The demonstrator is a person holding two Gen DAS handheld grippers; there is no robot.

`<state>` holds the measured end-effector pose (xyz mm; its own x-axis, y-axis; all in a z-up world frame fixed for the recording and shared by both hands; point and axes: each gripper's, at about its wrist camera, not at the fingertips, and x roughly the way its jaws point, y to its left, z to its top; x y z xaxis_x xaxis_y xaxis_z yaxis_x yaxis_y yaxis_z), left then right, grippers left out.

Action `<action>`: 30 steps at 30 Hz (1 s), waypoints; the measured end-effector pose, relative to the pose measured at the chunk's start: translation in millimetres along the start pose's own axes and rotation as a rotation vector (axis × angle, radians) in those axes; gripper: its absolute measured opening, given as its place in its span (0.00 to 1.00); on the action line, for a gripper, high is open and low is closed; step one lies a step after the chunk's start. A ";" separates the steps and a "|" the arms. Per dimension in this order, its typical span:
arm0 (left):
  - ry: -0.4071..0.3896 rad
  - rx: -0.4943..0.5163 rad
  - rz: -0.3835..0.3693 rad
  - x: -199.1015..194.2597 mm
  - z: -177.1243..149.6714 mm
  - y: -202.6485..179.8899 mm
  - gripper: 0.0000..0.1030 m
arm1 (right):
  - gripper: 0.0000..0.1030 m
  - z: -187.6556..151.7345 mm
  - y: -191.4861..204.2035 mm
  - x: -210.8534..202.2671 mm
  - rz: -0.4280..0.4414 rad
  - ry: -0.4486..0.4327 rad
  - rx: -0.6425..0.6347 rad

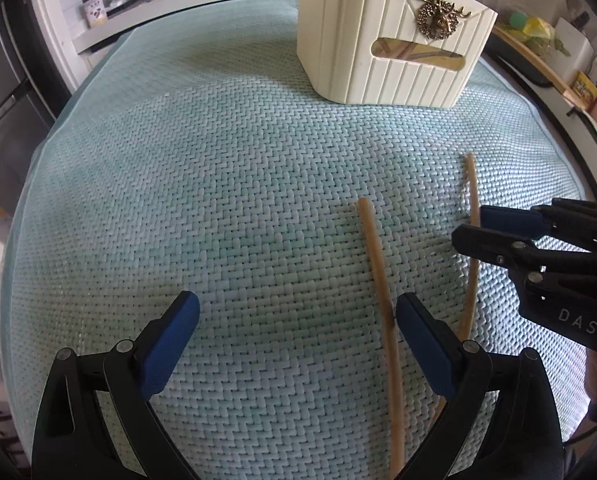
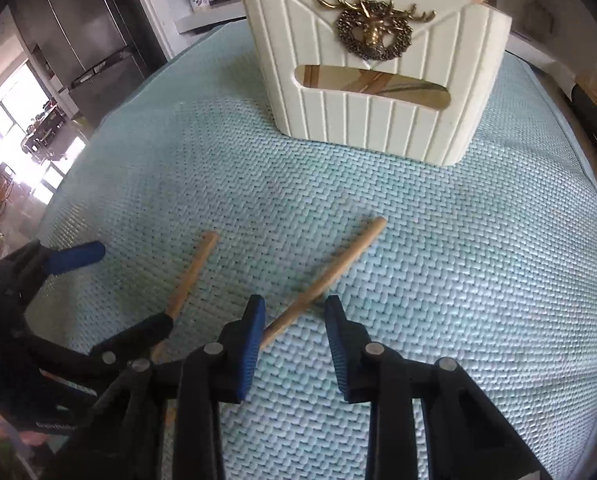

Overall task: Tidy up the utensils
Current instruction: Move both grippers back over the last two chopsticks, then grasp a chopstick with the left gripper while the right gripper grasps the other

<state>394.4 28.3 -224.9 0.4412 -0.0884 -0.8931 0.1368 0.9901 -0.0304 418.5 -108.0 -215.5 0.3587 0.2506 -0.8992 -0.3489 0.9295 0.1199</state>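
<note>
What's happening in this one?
A person holding a tool in each hand is tidying chopsticks into the cream holder. Two chopsticks lie on the woven mat. The right tool straddles one chopstick, not yet gripping. The left tool hangs open by the other chopstick.

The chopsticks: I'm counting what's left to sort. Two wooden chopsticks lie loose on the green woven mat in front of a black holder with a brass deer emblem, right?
Not quite: the holder is cream-white, not black, as the right wrist view shows. The rest holds: two wooden chopsticks lie loose on the green woven mat in front of it, and it bears a brass deer emblem.
</note>
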 end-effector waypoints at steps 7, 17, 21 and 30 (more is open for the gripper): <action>-0.009 0.018 -0.029 -10.7 -7.2 -9.6 0.96 | 0.29 -34.7 -33.6 -22.3 -0.050 0.037 0.000; 0.009 0.019 -0.035 -3.1 9.3 -9.0 0.96 | 0.33 -33.7 -82.6 -39.5 0.044 0.007 0.192; 0.024 0.044 -0.004 7.6 19.5 -18.6 0.94 | 0.33 -18.0 -79.5 -32.5 -0.075 0.010 0.209; 0.052 0.036 -0.020 18.4 33.0 -12.8 0.93 | 0.33 -27.6 -97.3 -43.0 -0.031 0.017 0.260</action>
<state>430.0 10.3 -226.1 0.3918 -0.1011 -0.9145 0.1772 0.9836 -0.0328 413.2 -216.7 -200.0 0.3508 0.2184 -0.9106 -0.1027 0.9755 0.1945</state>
